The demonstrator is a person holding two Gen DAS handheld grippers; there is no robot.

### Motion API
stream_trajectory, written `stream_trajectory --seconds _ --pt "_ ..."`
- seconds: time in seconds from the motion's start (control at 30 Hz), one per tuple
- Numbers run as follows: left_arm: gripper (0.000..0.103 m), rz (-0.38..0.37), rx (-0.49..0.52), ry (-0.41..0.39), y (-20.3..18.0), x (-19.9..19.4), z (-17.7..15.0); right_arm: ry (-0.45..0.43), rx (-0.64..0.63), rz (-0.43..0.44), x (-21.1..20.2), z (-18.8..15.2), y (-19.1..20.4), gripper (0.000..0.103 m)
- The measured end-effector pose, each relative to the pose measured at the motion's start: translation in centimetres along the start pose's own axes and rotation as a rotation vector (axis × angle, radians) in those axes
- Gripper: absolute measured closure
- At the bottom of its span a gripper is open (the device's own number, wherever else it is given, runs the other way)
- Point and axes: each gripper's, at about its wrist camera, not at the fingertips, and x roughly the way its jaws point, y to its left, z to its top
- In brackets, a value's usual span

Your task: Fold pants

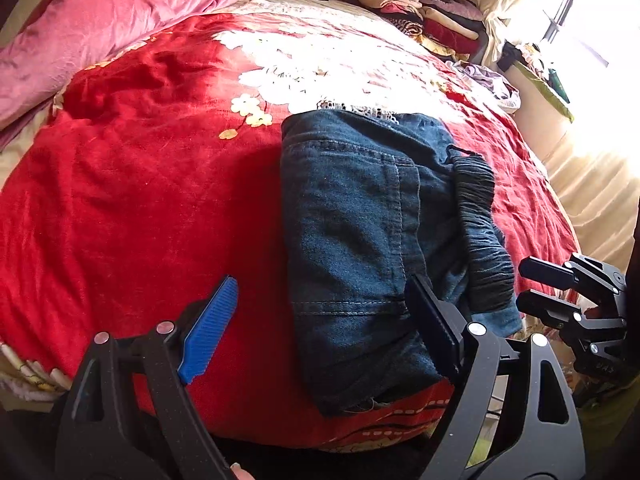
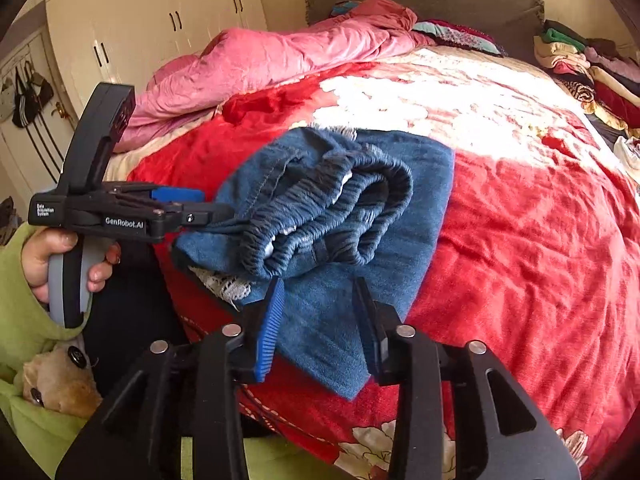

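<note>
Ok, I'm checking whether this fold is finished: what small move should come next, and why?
Probably lower the open right gripper onto the bunched elastic waistband and press it flat: the jeans already lie in a compact stack on the red blanket, the left gripper is open too, but the waistband bulges up.

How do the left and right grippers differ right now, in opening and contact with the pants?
The left gripper is spread wide, straddling the near end of the folded pants; the right gripper is open narrower. The left reaches the pants from their fold side; the right faces the elastic waistband. Both are open, gripping nothing, over the red blanket.
</note>
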Motion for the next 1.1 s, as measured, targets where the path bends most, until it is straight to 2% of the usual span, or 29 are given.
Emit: stream_trajectory --seconds 0.13,0.17,0.27,0.3,0.37,0.43,0.57,0.67,0.87,1.1 --pt "0.024 -0.007 0.005 -0.026 -0.3 -1.3 0.2 -0.039 0.007 -0.014 -1.1 0.6 0.0 0.058" --pt "0.023 -0.008 0.007 -0.033 -0.4 -1.6 0.3 -0.048 0.011 -0.018 -1.4 0.7 0.0 0.052" --pt "0.022 -0.009 0.009 -0.053 -0.6 -2.4 0.5 -0.082 0.020 -0.028 -2.3 1.1 -0.1 0.050" --pt "0.021 -0.010 0.009 -0.060 -0.6 -2.7 0.5 -0.092 0.025 -0.033 -2.5 1.2 -0.2 0.047" --pt "0.018 -0.011 0.010 -0.072 -0.6 -3.1 0.7 -0.115 0.041 -0.046 -3.0 1.4 -0.5 0.039" --pt "0.015 -0.004 0.008 -0.078 -0.4 -3.1 0.9 -0.127 0.067 -0.065 -3.1 1.5 -1.1 0.037" --pt "0.014 0.018 -0.026 -0.061 0.7 -1.6 1.2 -0.093 0.145 -0.084 -1.8 1.7 -3.2 0.037" --pt "0.014 -0.003 -0.064 -0.031 1.5 0.0 1.6 -0.045 0.224 -0.079 -0.3 1.8 -5.1 0.037" --pt "0.015 -0.038 -0.087 0.023 1.9 3.1 2.4 -0.002 0.355 0.017 2.8 2.4 -7.7 0.037" --pt "0.017 -0.071 -0.053 0.031 0.9 4.6 3.5 0.074 0.374 0.097 7.0 3.6 -8.8 0.036"
